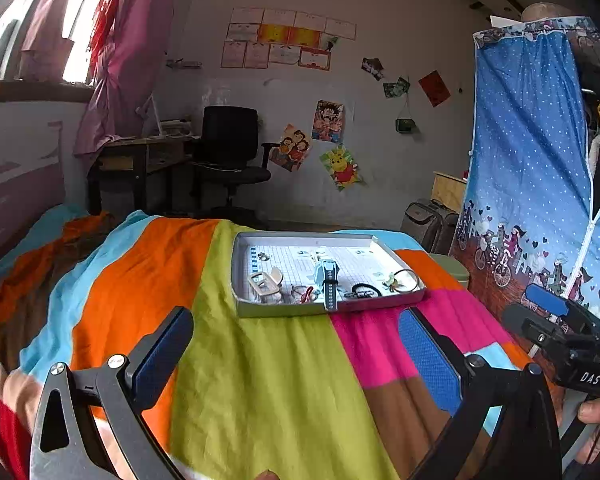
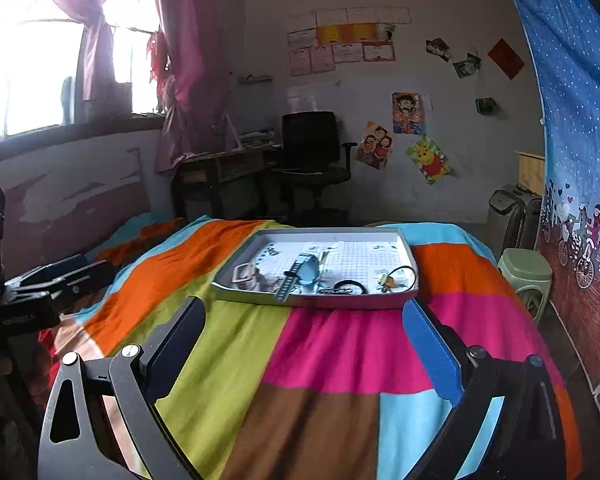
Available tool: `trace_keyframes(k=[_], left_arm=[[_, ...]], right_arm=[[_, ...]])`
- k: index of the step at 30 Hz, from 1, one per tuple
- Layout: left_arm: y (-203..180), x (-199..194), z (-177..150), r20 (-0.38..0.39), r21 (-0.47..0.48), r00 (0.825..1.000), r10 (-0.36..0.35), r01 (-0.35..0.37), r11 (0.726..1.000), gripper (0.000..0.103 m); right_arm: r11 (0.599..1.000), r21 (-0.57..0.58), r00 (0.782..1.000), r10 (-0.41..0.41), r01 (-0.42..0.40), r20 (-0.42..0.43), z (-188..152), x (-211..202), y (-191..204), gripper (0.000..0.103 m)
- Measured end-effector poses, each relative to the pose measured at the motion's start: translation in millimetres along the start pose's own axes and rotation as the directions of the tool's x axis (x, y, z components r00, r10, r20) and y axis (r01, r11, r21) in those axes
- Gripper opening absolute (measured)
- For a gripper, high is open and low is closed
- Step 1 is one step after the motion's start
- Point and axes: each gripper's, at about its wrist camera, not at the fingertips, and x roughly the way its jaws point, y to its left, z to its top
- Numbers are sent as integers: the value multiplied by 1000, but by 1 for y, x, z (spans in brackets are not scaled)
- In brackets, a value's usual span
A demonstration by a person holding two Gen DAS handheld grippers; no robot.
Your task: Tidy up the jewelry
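Note:
A shallow grey tray (image 1: 276,311) (image 2: 312,300) lies on the striped bedspread. In it are a light blue watch (image 1: 327,276) (image 2: 304,270), a beige watch (image 1: 265,282) (image 2: 242,272), a small ring (image 1: 263,256), a red-and-silver trinket (image 1: 303,294), a black hair tie (image 1: 366,289) (image 2: 350,285) and a hoop with a yellow charm (image 1: 400,280) (image 2: 396,278). My left gripper (image 1: 296,338) is open and empty, short of the tray's near edge. My right gripper (image 2: 304,328) is open and empty, also just short of the tray.
The bedspread (image 1: 260,380) (image 2: 320,360) covers a bed. A blue fabric wardrobe (image 1: 532,160) (image 2: 580,140) stands at the right, with a green stool (image 2: 526,270) and suitcase (image 2: 514,210) beside it. A desk and black chair (image 1: 228,148) stand at the far wall.

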Motion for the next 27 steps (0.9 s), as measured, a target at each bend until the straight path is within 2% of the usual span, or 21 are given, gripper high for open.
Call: trace_keyframes(k=[10,19,23,27], left_arm=[[-2,-20,-1,15,13,1000,16,-16,1000,103],[-6,-18,-2,8,21,1000,6,-6,1000,103],[-5,-18,-3,6,6,1000,-21,21,1000,103],[-5,-16,-6,-12,-17,999,41,-42,999,103]], right_arm=[[1000,8,1000,20,-20,20,6,-17,2,97],[1000,19,999,22,-22,24,3,-15,3,97],[999,26,1000,20,-21,15,0,-13,2,97],[999,31,1000,18,-18,3,-3,-9,0,97]])
